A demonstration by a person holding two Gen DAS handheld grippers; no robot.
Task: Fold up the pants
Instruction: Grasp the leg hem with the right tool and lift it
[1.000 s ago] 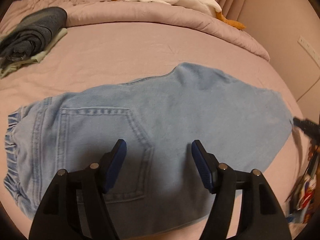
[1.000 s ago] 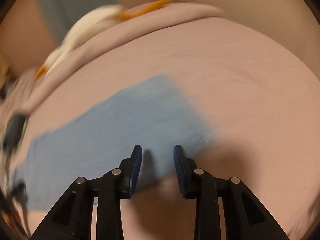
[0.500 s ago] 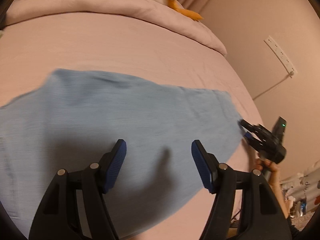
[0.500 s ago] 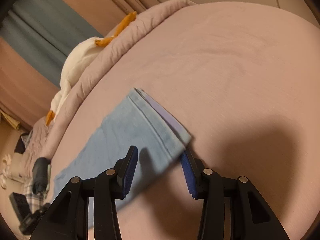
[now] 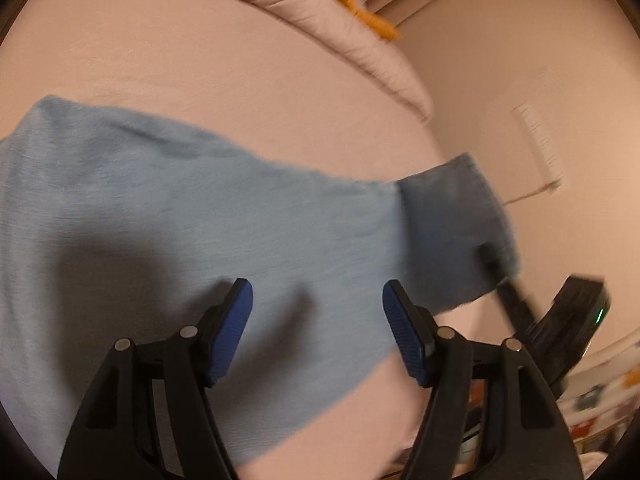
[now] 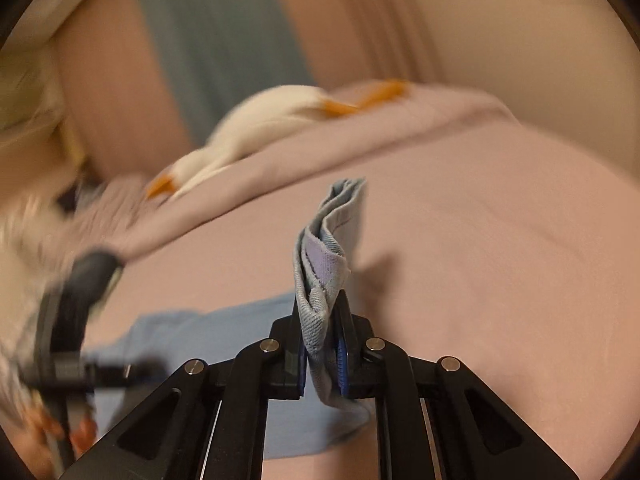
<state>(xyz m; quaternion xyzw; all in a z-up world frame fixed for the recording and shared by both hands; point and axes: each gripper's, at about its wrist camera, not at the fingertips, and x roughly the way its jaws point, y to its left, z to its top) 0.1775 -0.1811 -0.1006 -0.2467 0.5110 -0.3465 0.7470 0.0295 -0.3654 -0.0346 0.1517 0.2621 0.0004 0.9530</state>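
The right tongs (image 6: 322, 354) were clamped on the hem of the pants (image 5: 192, 216), and the hem stood up toward 12 o'clock above the bed (image 6: 500, 240). The left tongs (image 5: 318, 320) were wide apart over the pants, which lay flat on the bed. A plush toy (image 6: 256, 120) lay at 11 o'clock.

Light blue denim pants (image 5: 192, 216): one pair is seen.
Black two-finger grippers with blue pads: two are counted, left (image 5: 318, 330) and right (image 6: 322, 354).
White plush goose with orange feet (image 6: 260, 120): one is seen.
Pink quilted duvet (image 5: 320, 20): one.
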